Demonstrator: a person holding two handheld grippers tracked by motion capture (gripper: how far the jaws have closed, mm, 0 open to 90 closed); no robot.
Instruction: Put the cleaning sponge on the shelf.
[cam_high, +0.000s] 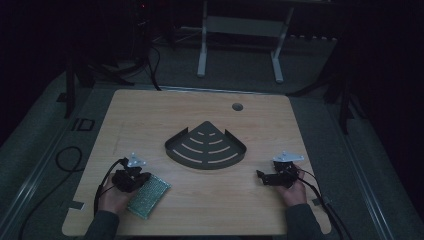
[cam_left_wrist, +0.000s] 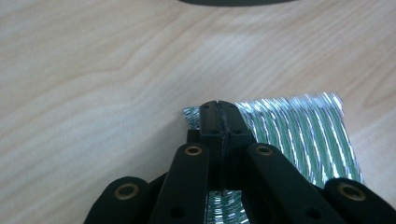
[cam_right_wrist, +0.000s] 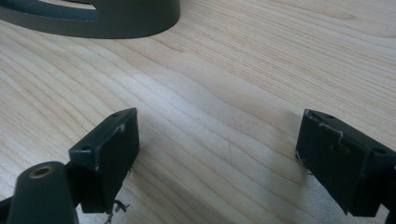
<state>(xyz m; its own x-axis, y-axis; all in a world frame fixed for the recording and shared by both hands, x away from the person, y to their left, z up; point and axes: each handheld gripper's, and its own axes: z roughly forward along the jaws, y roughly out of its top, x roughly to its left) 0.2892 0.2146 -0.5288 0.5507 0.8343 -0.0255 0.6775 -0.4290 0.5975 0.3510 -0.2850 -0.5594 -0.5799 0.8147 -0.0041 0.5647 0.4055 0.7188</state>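
Observation:
A flat green and silver foil pouch (cam_high: 148, 195) lies on the wooden table near its front left. My left gripper (cam_high: 141, 177) sits at the pouch's left end. In the left gripper view its jaws are pressed together (cam_left_wrist: 219, 109) at the edge of the pouch (cam_left_wrist: 299, 135), which also shows beneath them. A dark fan-shaped rack (cam_high: 205, 147) with slots rests at the table's middle. My right gripper (cam_high: 261, 176) is at the front right, jaws wide apart (cam_right_wrist: 219, 140) over bare wood, nothing between them.
The rack's rim shows at the top of the left gripper view (cam_left_wrist: 233, 2) and its wall (cam_right_wrist: 116, 23) lies ahead and left of the right jaws. A round cable hole (cam_high: 237, 106) is at the table's back. Cables trail off the front corners.

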